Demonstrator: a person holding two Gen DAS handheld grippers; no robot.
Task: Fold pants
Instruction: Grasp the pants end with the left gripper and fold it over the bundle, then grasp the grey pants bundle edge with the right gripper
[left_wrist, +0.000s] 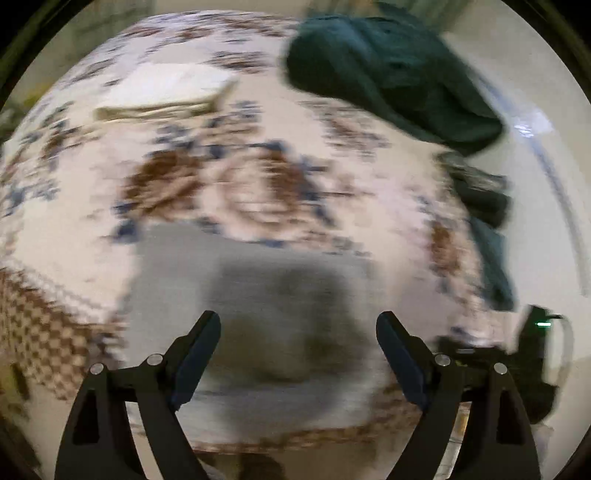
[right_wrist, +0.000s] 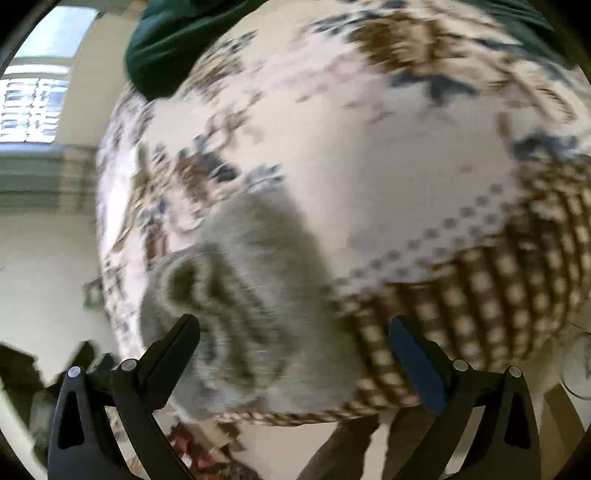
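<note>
Left gripper (left_wrist: 298, 325): hanging over the grey pants with its jaws standing wide apart and nothing between them.
Right gripper (right_wrist: 293, 328): pointing down at the same garment, jaws likewise spread, pads pressing on nothing.
Grey pants (left_wrist: 255, 280): lying as a compact folded bundle on the patterned cloth, near its checkered border; a dark shadow is falling across the middle in the left view.
Patterned cloth (left_wrist: 74, 229): covering the table, white with brown and blue motifs and a brown checkered edge.
Dark green garment (left_wrist: 388, 70): sitting in a heap at the far side of the cloth, well apart from the pants.
Pale folded stack (left_wrist: 166, 96): resting farther back on the cloth, blurred.
Sharpness: both views are smearing with motion, so fine detail is not readable.
</note>
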